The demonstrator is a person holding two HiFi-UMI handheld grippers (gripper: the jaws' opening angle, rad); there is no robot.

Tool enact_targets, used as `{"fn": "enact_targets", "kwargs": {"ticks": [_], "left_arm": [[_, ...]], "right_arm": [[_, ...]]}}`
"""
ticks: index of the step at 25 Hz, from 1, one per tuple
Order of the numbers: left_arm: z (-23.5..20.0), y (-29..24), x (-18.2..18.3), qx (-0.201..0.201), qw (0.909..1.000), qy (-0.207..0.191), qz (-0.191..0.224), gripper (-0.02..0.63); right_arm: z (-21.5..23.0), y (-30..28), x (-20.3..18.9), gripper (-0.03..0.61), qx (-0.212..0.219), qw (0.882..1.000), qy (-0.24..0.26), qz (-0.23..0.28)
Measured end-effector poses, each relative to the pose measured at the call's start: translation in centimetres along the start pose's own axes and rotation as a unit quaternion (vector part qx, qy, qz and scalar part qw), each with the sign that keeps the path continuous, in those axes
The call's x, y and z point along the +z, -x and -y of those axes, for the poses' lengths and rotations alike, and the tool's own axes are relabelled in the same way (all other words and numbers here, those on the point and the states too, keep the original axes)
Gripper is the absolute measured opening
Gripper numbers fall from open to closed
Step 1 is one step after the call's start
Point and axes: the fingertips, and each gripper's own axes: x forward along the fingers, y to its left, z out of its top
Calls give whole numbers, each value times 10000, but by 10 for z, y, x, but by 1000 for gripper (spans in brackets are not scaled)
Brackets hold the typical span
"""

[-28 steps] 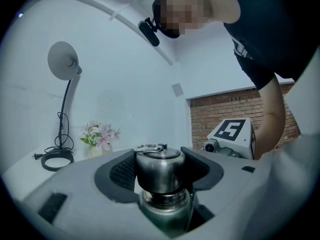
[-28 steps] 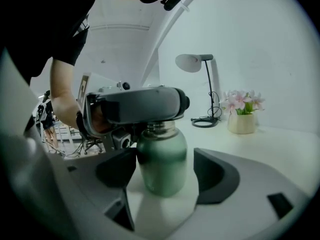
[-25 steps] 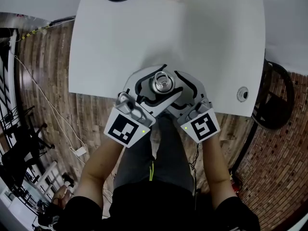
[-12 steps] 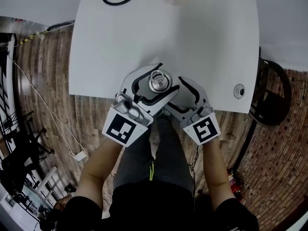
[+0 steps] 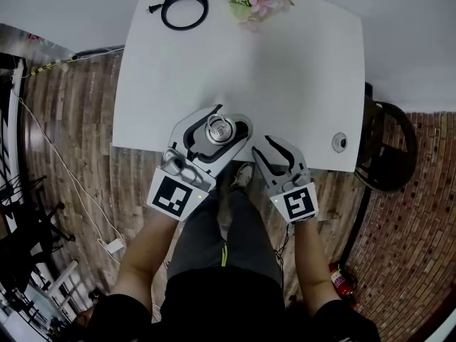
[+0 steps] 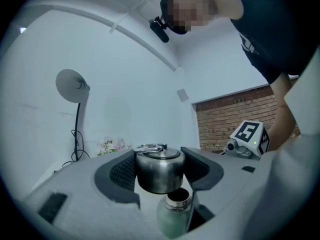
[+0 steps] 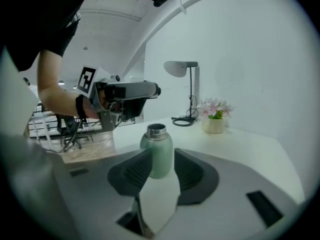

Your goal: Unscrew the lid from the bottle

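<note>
Right claw (image 7: 162, 176) backed off the open bottle (image 7: 157, 154), just closing partway, empty; left claw (image 6: 160, 171) grips lid (image 6: 159, 168).

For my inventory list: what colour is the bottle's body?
The bottle is pale green; the right gripper view shows it best.

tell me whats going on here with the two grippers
A person works a gripper in each hand at a white table. The left gripper is clamped on the steel lid, which is off and held above the open neck of the green bottle standing on the table. The right gripper has just been closing its jaws with nothing between them; the bottle stands beyond their tips.
</note>
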Motion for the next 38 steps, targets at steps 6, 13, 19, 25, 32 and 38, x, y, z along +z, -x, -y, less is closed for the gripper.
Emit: {"fn": "enact_targets", "kwargs": {"ticks": [6,13,19,25,32,38], "left_arm": [[-13,36,14,429,9986,283,-144,268],[-36,73,36,1023,9933,499,-190,268],[-58,106,63,1485,9882,373,-87,268],[-79,131,83,1879,9821,125,-6,268],[-85,142,111,2178,9755,263,180,267],[-73,154,129,2305,9719,356,309,268]], "right_arm": [[24,25,16,26,-775,9965,-242,180],[40,56,63,14,-1119,9897,-681,581],[41,77,117,14,-1097,9873,-476,1042],[48,104,168,14,-1040,9847,-4,1401],[63,147,217,14,-1277,9731,254,1898],[49,169,236,14,-1272,9682,332,2127]]}}
